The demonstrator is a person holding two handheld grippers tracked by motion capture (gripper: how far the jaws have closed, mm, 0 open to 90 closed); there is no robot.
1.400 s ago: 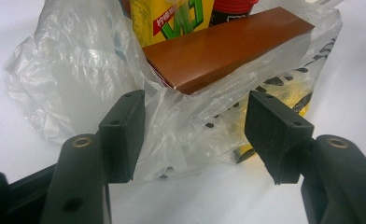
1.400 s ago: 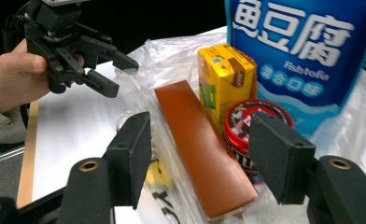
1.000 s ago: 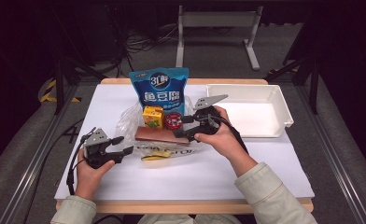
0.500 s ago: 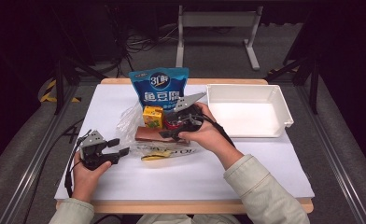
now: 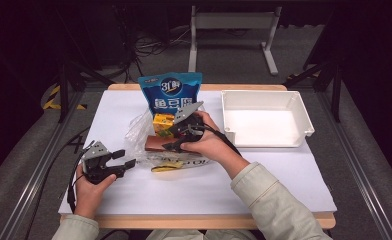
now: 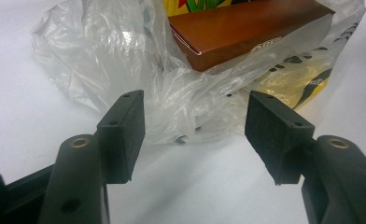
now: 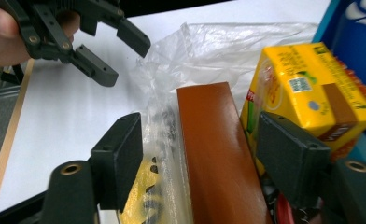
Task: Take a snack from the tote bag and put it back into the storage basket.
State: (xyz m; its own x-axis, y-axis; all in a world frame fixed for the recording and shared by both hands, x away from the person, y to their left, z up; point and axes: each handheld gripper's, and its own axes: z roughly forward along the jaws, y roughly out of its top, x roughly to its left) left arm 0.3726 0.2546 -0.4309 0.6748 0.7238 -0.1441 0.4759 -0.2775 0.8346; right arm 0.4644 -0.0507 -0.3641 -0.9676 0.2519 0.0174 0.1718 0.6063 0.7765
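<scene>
A clear plastic bag [image 5: 139, 132] with yellow print lies at the table's middle, holding a brown box [image 5: 154, 142]. A yellow juice carton [image 5: 161, 122] stands right behind it. My right gripper [image 5: 170, 140] reaches in from the right. In the right gripper view its jaws [image 7: 200, 149] straddle the brown box [image 7: 204, 116]; they have just been closing, and a gap with plastic film remains on one side. The carton [image 7: 307, 84] sits beside the far pad. My left gripper [image 5: 125, 159] rests open left of the bag, and nothing lies between its pads [image 6: 195, 126], which face the bag [image 6: 125, 51].
A blue snack bag [image 5: 171, 95] stands behind the carton. A white tray [image 5: 306, 125] sits at the right on the white sheet [image 5: 209, 190] covering the table. The left gripper [image 7: 125, 60] shows at the upper left of the right gripper view.
My right hand has moved left and slightly down, bringing its jaws over the brown box in the bag. The left hand has stayed where it was.
</scene>
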